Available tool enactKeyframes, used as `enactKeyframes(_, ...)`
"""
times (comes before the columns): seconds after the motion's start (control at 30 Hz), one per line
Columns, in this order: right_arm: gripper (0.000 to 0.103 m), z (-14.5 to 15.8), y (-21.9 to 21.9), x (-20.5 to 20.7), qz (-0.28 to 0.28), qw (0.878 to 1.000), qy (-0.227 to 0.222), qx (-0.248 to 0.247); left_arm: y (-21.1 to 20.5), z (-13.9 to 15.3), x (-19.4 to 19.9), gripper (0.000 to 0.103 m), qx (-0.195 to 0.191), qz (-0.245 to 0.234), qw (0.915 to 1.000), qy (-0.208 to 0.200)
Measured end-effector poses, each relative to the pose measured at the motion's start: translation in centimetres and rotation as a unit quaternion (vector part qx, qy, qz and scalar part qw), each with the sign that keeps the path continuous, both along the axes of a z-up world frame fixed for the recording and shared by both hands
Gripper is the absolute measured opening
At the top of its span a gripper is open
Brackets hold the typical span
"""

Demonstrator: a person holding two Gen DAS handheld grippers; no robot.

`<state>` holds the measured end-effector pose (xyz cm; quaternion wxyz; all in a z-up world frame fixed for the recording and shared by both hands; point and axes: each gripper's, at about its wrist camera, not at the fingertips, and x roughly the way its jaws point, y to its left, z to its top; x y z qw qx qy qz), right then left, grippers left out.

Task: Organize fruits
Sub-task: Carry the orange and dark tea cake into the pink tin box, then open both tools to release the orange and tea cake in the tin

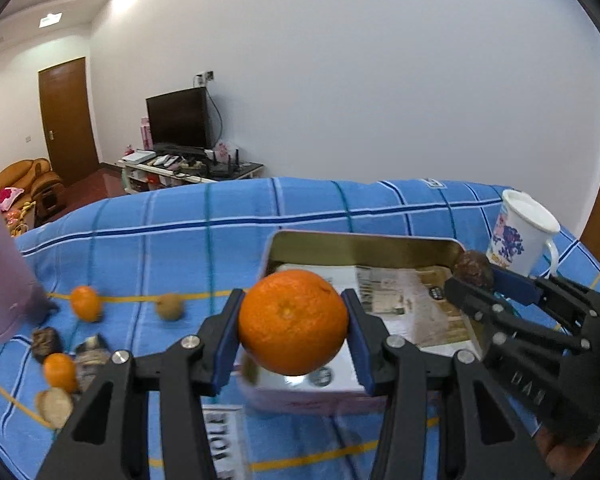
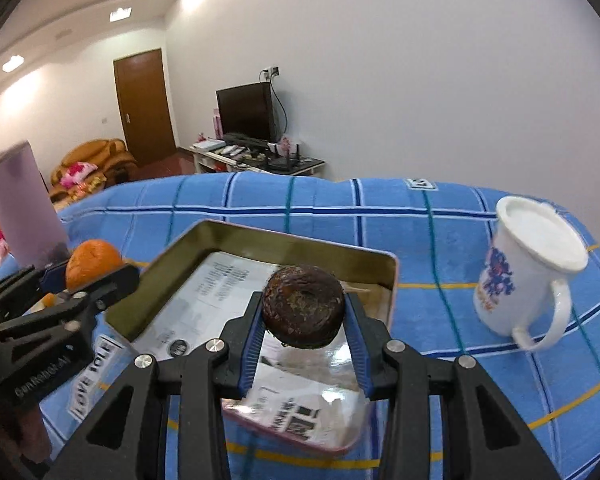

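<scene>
My left gripper (image 1: pixel 293 322) is shut on a large orange (image 1: pixel 293 320) and holds it above the near left edge of a metal tin tray (image 1: pixel 360 246) lined with printed paper. My right gripper (image 2: pixel 303 322) is shut on a dark brown round fruit (image 2: pixel 303 306) above the tray (image 2: pixel 284 240). In the left wrist view the right gripper (image 1: pixel 476 280) shows at right with the dark fruit (image 1: pixel 474 270). In the right wrist view the left gripper (image 2: pixel 88 276) shows at left with the orange (image 2: pixel 92 262).
A blue checked cloth (image 1: pixel 180 240) covers the table. Loose on it at left lie two small oranges (image 1: pixel 85 302), a brown fruit (image 1: pixel 171 306) and several dark pieces (image 1: pixel 46 344). A purple cylinder (image 1: pixel 0 280) stands far left. A white mug (image 2: pixel 528 268) stands at right.
</scene>
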<state>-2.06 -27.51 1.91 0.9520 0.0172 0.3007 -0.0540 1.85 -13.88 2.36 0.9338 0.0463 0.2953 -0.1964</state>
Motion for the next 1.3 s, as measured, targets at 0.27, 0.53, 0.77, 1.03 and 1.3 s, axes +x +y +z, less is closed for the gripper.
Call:
enactKeyframes(0.27,0.041,-1.1,-0.6,0.5,0.003,1.0,0.025,-0.017,-2.4,-1.6,1.0,0.049,0.023,-0.007,0.9997,0.009)
enactKeyframes(0.53,0.041,-2.0,0.0,1.3,0.007,0.999,0.043,-0.024,-2.3,-2.5,2.0,0.049,0.03,-0.005,0.9992,0.025)
enactKeyframes(0.77,0.041,-2.4,0.2,1.5,0.014,0.998,0.054,-0.019,-2.5,-2.9,2.7,0.049,0.035,-0.001,0.9988,0.035)
enactKeyframes(1.03,0.042,-2.5,0.4,1.5,0.022,0.998,0.058,-0.016,-2.5,-3.4,3.4,0.05,0.036,0.003,0.9982,0.047)
enactKeyframes(1.3,0.053,-1.8,-0.6,0.9,0.006,0.999,0.041,0.012,-1.7,-2.0,1.8,0.081,0.04,0.04,0.9983,-0.013)
